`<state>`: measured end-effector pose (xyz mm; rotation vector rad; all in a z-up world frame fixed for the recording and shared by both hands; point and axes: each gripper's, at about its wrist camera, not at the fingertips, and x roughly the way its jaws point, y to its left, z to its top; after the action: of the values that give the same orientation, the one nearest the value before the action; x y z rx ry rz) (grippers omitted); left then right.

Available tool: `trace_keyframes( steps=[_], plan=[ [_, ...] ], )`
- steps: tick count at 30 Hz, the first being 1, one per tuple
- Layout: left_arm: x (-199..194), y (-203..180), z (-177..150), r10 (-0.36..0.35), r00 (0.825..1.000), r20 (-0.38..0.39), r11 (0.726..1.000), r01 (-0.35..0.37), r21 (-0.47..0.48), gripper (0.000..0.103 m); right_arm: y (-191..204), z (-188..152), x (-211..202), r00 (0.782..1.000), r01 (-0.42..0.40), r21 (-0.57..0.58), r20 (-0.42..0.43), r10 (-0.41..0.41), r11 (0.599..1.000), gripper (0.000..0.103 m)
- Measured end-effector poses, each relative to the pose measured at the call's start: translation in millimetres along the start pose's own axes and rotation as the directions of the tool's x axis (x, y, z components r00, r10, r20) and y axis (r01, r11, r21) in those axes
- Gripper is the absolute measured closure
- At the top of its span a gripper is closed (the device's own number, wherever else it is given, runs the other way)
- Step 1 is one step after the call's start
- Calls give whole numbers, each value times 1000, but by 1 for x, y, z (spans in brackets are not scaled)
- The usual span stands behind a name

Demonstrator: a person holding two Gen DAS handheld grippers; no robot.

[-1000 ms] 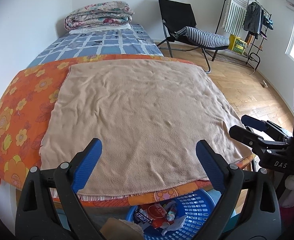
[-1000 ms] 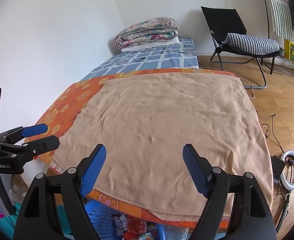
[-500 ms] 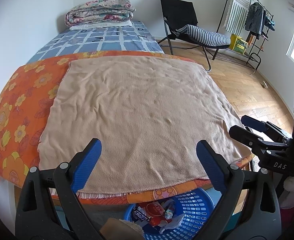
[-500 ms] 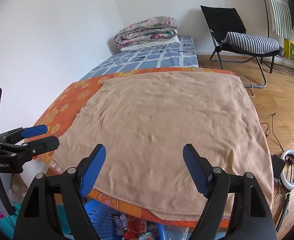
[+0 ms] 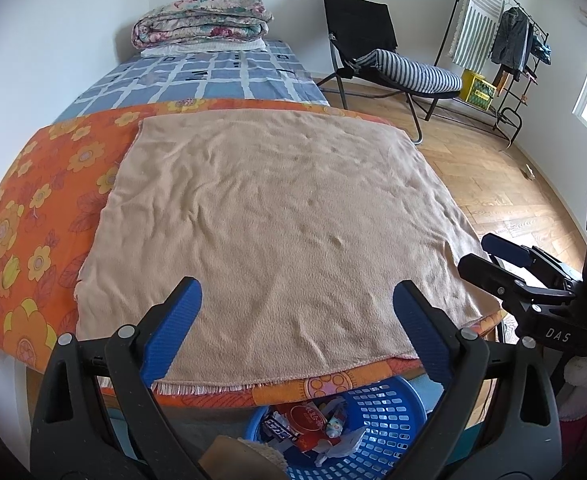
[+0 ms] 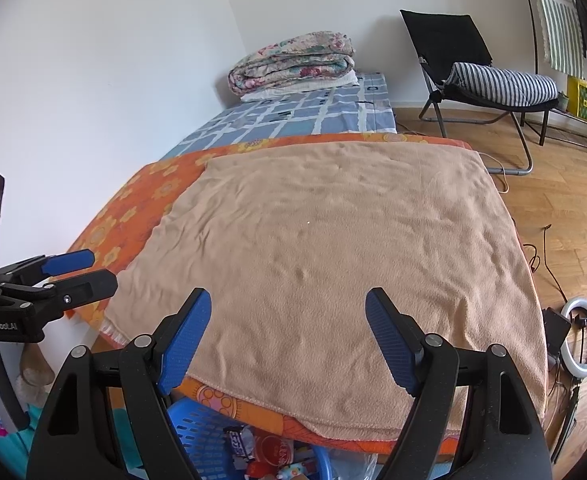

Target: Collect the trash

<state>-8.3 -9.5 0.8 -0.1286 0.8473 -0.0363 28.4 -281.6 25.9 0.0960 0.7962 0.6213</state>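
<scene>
Nothing has shifted over the last second: we hold the left tool [image 5: 297,316] and right tool [image 6: 287,328] wide open and empty above the tan blanket [image 5: 269,224]. The trash [image 5: 313,426] sits in the blue basket [image 5: 385,416] below the worktop edge, so collecting looks finished.

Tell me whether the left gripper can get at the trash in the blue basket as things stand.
Probably yes. The left gripper is open and empty, and the blue basket sits just below it with its top uncovered. Only the table edge overhangs the basket's far side, so a downward tilt should reach the wrappers.
</scene>
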Motion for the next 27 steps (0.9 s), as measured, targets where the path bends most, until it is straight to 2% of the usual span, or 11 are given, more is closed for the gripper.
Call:
trace_keyframes(
  steps=[21, 27],
  plan=[
    [0, 1, -2, -2, 1000, -7, 1000, 2, -10, 4, -3, -1, 2, 1000, 3, -1, -7, -3, 1000, 23],
    [2, -1, -11, -5, 999, -33, 1000, 5, -16, 4, -2, -3, 4, 1000, 3, -4, -14, -3, 1000, 23]
  ],
)
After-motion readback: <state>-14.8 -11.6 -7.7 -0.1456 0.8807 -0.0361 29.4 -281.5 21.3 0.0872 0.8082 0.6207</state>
